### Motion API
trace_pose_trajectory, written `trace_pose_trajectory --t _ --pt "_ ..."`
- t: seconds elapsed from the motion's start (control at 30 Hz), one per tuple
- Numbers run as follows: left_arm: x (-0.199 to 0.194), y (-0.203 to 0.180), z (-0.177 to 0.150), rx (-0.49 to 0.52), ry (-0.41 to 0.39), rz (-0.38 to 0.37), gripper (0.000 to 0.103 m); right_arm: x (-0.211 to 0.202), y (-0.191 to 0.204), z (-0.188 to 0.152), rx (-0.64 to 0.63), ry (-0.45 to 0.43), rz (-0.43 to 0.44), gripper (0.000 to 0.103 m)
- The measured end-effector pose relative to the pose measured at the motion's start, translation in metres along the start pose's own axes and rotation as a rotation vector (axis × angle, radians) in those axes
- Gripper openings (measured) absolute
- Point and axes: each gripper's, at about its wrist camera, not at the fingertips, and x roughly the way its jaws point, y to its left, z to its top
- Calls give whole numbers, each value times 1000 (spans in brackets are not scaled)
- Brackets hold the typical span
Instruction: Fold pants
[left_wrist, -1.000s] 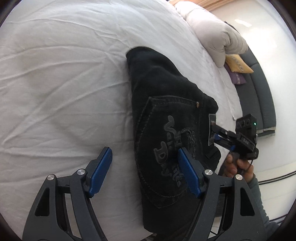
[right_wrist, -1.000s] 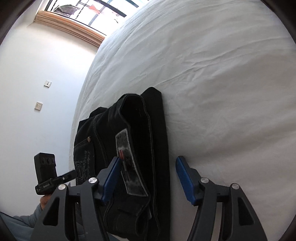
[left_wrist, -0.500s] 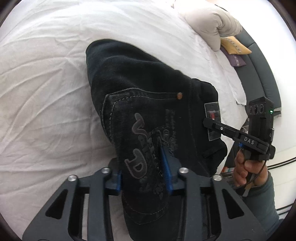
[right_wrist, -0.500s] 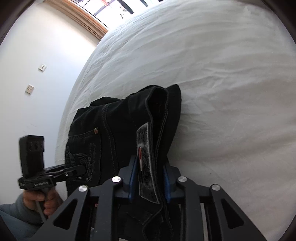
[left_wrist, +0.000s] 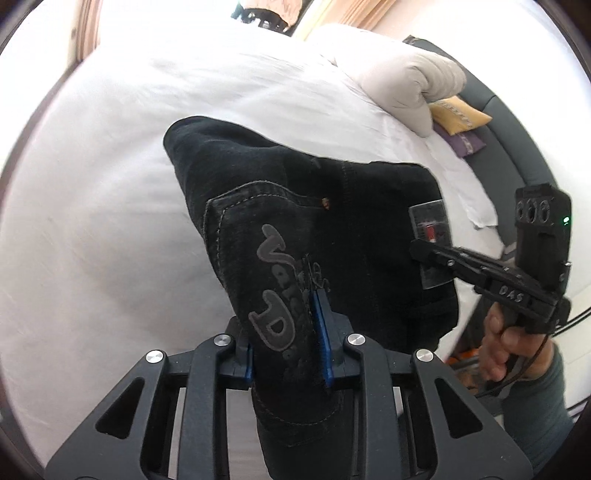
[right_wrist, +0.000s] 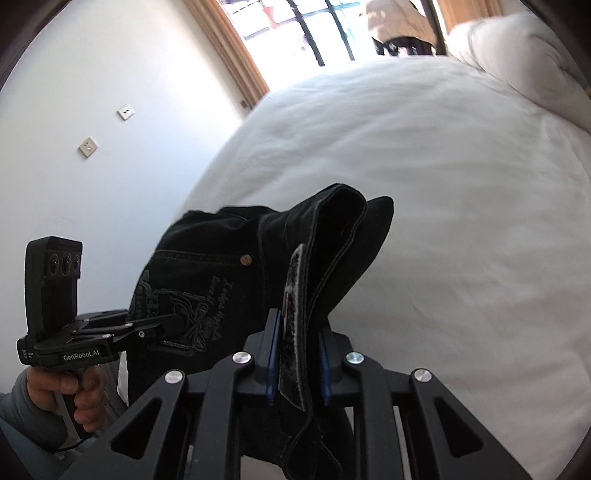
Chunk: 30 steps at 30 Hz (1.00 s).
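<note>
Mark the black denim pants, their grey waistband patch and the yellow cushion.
black denim pants (left_wrist: 295, 206), left wrist view, back pocket.
grey waistband patch (right_wrist: 291, 317), right wrist view, mid-strip.
yellow cushion (left_wrist: 461, 116), left wrist view, centre.

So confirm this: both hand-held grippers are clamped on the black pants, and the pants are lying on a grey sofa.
Not the sofa. Both wrist views show the black pants on the white bed, with left hand-held gripper and right hand-held gripper clamped on them.
</note>
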Motion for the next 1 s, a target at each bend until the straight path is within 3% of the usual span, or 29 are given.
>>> trace_pose_trajectory --t 0.27,0.43,0.53,0.6,0.63,0.7,0.77,0.87,1.0 --pt "12 51 59 35 -26 98 24 50 10 60 -11 -1 20 19" --pt "41 82 72 -5 -13 115 24 93 1 87 5 28 14 19" --pt "68 108 76 -32 22 123 32 122 -12 86 26 68 13 20" --pt "78 126 74 -52 17 126 53 144 -23 83 58 104 3 32" --pt "79 133 74 -68 7 105 55 150 -31 79 86 113 -13 46" --pt "77 139 72 -74 -12 86 65 154 -52 69 175 103 15 54" --pt "72 139 70 -49 -27 121 75 149 -67 60 239 72 72 68" --pt "58 137 65 -38 -61 182 75 128 -73 52 264 35 52 70" --pt "1 108 48 24 -227 275 75 84 -69 49 270 -54 19 70"
